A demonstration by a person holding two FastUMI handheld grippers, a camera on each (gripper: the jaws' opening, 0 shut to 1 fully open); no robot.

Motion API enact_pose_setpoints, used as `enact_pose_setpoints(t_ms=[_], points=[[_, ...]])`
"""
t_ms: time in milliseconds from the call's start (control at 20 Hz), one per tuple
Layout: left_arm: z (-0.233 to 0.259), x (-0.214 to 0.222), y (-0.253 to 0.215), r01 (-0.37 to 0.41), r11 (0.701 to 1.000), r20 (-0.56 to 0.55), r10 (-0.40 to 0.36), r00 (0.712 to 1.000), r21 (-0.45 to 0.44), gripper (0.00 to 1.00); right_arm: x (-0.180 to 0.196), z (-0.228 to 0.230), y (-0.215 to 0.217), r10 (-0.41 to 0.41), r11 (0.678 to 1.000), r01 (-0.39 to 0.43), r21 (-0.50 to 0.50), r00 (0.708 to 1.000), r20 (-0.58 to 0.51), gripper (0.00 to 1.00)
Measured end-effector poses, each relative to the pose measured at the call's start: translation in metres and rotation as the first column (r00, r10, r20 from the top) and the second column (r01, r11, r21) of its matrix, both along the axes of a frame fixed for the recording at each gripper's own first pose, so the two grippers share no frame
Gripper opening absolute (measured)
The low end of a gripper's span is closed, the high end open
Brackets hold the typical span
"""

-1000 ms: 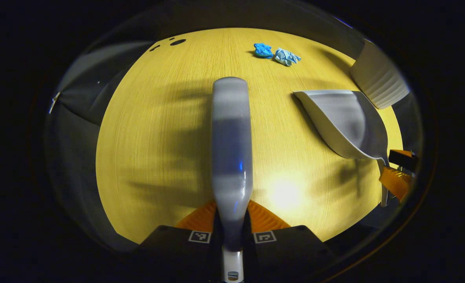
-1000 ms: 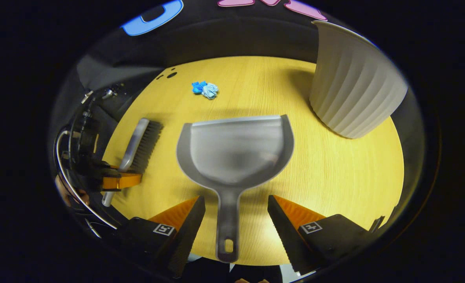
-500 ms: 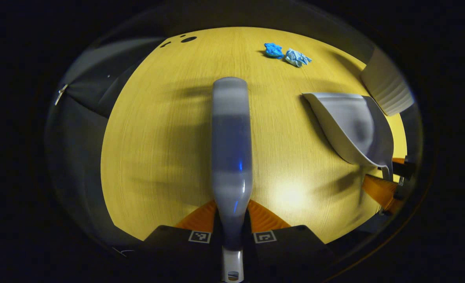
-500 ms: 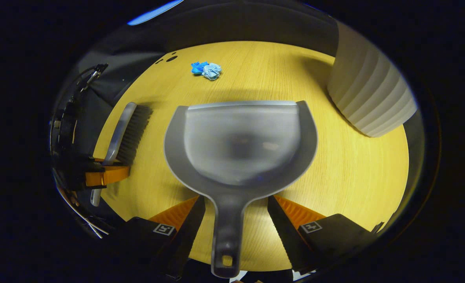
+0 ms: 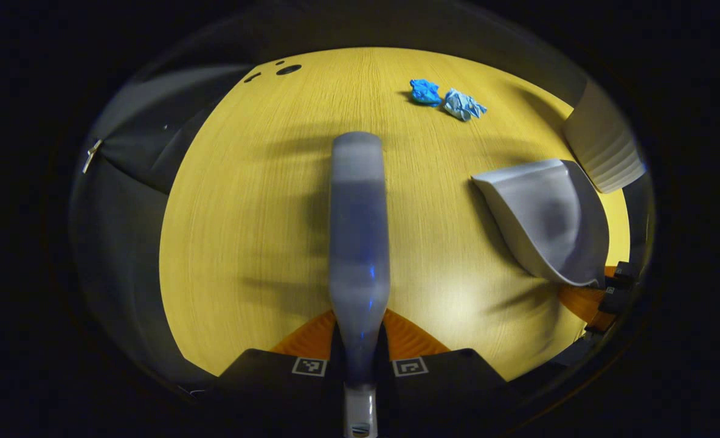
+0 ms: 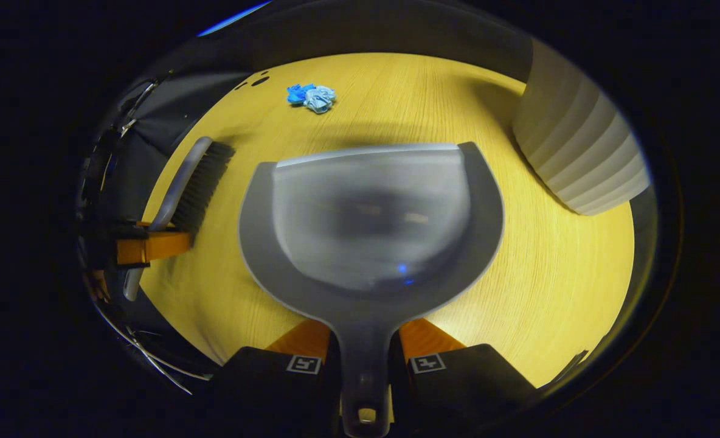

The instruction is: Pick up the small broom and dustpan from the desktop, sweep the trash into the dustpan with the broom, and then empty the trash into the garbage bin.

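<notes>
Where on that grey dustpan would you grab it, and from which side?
By its narrow handle, coming from the rear, opposite the open lip. The dustpan is wide and shallow, and the stem is the one part slim enough for two fingers. The right gripper grips there, lip facing the crumpled trash.

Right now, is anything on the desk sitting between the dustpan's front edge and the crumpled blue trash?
Nothing visible does. In the right gripper view, bare desktop lies between the dustpan lip and the trash. The broom is off to one side and the garbage bin off to the other.
</notes>
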State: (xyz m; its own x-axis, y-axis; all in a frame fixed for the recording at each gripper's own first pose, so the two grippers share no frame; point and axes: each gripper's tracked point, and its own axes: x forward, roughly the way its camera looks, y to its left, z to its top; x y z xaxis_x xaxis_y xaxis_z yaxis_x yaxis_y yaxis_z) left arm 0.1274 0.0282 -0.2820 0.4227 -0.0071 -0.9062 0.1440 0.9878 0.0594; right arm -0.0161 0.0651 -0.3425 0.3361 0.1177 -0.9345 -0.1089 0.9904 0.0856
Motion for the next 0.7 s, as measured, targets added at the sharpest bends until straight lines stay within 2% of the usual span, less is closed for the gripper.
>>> enact_pose_setpoints(t_ms=[200, 250, 300, 350, 450, 550, 700], points=[[0.005, 0.031, 0.008, -0.003, 1.0, 0.006, 0.003, 1.0, 0.003, 0.24, -0.017, 0.002, -0.021, 0.086, 0.996, -0.087, -0.018, 0.995, -0.043, 0.35], [0.007, 0.039, 0.01, 0.008, 1.0, 0.005, -0.008, 1.0, 0.007, 0.24, -0.021, 0.002, -0.026, 0.105, 0.994, -0.106, -0.02, 0.993, -0.05, 0.29], [0.007, 0.046, 0.013, 0.031, 0.999, 0.005, -0.031, 0.999, 0.023, 0.25, -0.03, 0.004, -0.032, 0.12, 0.992, -0.121, -0.017, 0.991, -0.052, 0.35], [0.009, 0.054, 0.017, 0.067, 0.996, 0.002, -0.067, 0.998, 0.051, 0.25, -0.038, 0.004, -0.039, 0.135, 0.99, -0.136, -0.023, 0.989, -0.056, 0.35], [0.013, 0.072, 0.023, 0.134, 0.985, 0.001, -0.135, 0.991, 0.109, 0.26, -0.056, 0.004, -0.055, 0.137, 0.99, -0.139, -0.034, 0.988, -0.067, 0.35], [0.017, 0.092, 0.024, 0.171, 0.976, 0.0, -0.173, 0.985, 0.136, 0.25, -0.073, 0.008, -0.067, 0.12, 0.992, -0.123, -0.033, 0.99, -0.07, 0.35], [0.023, 0.119, 0.014, 0.211, 0.966, 0.004, -0.214, 0.977, 0.15, 0.25, -0.063, 0.002, -0.063, 0.118, 0.992, -0.12, -0.043, 0.991, -0.063, 0.35]])
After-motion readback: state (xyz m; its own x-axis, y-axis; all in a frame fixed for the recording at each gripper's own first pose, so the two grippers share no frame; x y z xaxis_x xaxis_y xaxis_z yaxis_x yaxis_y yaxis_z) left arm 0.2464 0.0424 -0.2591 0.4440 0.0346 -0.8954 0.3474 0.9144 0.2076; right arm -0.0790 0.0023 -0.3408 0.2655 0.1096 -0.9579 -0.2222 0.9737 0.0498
